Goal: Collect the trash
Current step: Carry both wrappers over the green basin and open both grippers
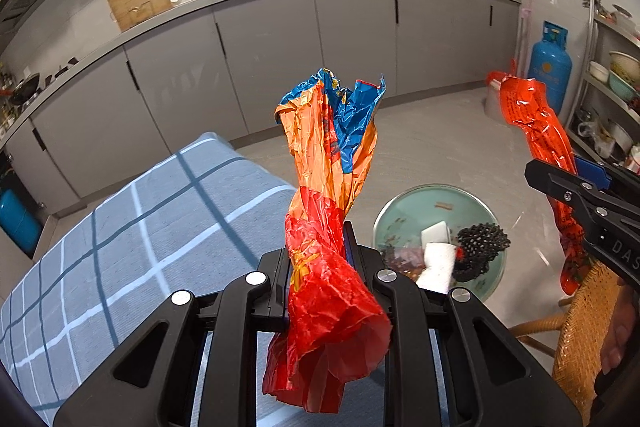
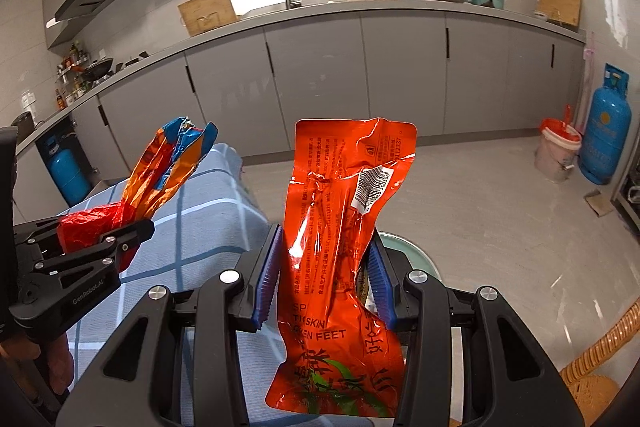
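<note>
My left gripper (image 1: 318, 243) is shut on a crumpled red, orange and blue wrapper (image 1: 332, 155) that stands up out of the jaws. My right gripper (image 2: 324, 255) is shut on a glossy orange snack packet (image 2: 344, 207) with a barcode label. Below and between them sits a round pale green bin (image 1: 436, 203) with white tissue and dark scraps inside; only its rim (image 2: 412, 251) shows in the right wrist view. Each view also catches the other gripper: the right gripper (image 1: 560, 171) with its packet (image 1: 532, 115), and the left gripper (image 2: 116, 223) with its wrapper (image 2: 168, 155).
A table under a blue checked cloth (image 1: 140, 227) lies to the left of the bin. A wicker chair (image 1: 588, 327) stands at the lower right. Grey cabinets (image 2: 320, 79) line the back wall, with a blue gas cylinder (image 2: 606, 131) and a bucket (image 2: 558, 151) on the floor.
</note>
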`<state>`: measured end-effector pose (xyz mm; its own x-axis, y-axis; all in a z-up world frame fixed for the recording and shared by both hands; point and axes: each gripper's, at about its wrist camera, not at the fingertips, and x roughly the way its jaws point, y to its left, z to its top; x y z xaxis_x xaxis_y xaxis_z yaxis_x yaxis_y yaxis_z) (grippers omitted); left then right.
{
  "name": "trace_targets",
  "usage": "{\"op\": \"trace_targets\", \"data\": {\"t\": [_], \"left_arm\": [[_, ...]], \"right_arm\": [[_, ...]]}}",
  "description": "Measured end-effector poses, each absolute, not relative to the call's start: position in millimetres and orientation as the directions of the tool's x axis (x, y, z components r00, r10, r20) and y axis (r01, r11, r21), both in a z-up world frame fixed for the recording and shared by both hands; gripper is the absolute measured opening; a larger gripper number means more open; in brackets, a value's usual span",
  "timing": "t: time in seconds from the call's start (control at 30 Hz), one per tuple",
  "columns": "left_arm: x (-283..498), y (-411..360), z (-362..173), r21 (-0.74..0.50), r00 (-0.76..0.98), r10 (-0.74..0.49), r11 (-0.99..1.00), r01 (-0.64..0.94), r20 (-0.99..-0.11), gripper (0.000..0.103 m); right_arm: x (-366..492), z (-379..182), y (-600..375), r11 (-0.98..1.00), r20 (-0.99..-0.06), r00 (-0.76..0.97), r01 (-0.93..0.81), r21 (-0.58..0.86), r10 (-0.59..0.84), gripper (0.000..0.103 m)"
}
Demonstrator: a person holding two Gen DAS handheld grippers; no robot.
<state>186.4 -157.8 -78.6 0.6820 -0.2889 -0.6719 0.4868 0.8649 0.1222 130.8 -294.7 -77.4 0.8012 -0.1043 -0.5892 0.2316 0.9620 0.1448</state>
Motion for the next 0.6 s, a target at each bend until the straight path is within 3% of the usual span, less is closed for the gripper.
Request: {"op": "trace_targets", "data": {"t": [0.6], "left_arm": [[191.6, -185.6, -89.1, 0.122, 0.648, -0.315, 0.835, 0.537, -0.694, 0.021]], "right_arm": [[126.7, -85.5, -326.0, 0.941, -0.603, 0.781, 0.307, 0.143, -0.163, 0.042]]}}
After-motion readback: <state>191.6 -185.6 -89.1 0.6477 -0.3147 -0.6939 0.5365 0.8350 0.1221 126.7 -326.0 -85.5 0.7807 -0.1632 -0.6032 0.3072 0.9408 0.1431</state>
